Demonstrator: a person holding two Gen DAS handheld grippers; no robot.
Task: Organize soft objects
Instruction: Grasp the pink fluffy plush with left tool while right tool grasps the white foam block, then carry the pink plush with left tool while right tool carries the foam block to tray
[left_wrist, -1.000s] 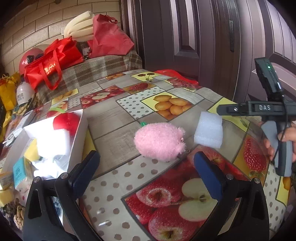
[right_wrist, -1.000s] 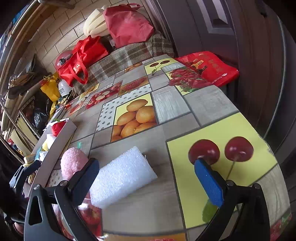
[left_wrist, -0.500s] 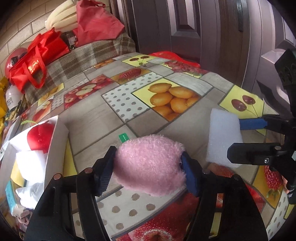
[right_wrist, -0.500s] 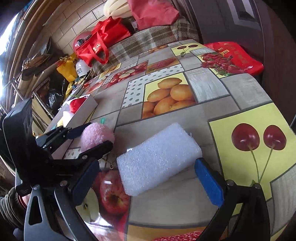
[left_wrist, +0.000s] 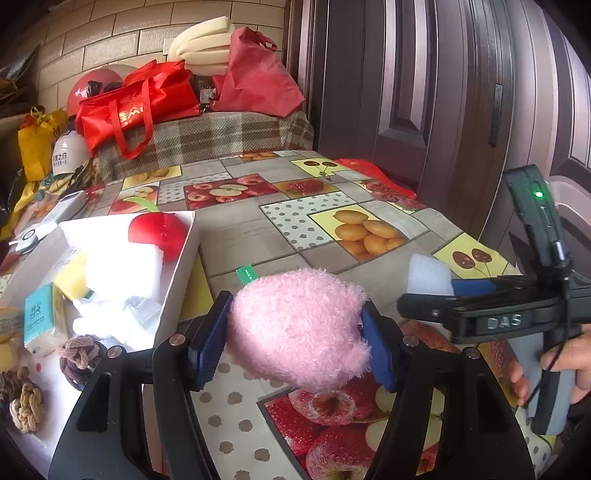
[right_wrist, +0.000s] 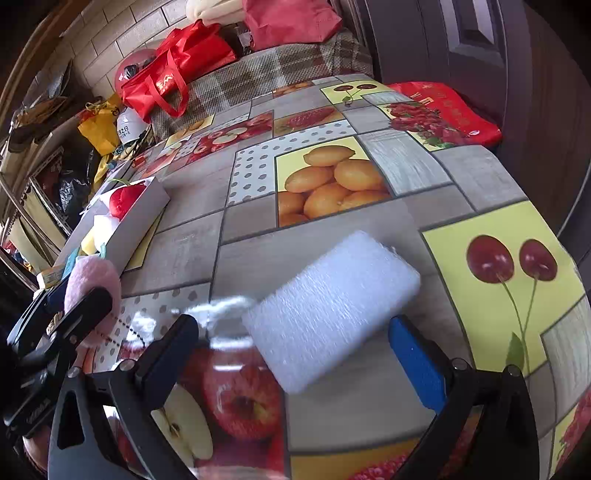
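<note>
From my left wrist feed, my left gripper (left_wrist: 297, 330) has its fingers (left_wrist: 208, 341) pressed in on both sides of the pink plush toy (left_wrist: 295, 328), which hides most of the inner pad faces and the bench (left_wrist: 251, 236) patch directly below it; I cannot tell whether the toy touches the cloth or is lifted clear. Its long axis runs roughly across my view, from one finger to the other, and a small green tag (left_wrist: 246, 274) sticks out at its far left edge. The white foam block (left_wrist: 428, 275) is mostly hidden here behind my right gripper (left_wrist: 476, 286), with only one corner showing. On the right wrist feed the foam block (right_wrist: 332, 310) lies flat on the bench (right_wrist: 192, 254), its long axis on a diagonal from near-left to far-right, and its near end is blurred. The right gripper (right_wrist: 295, 354) straddles it with fingers (right_wrist: 415, 363) spread wide, neither pad touching it as far as I can see. The white box (left_wrist: 177, 273) sits to the left, its near end cut off by the left finger; inside I make out a red ball (left_wrist: 159, 232) and pale soft pieces I cannot identify. Knotted ropes (left_wrist: 79, 356) lie just beside the box, partly cropped by the lens edge.
</note>
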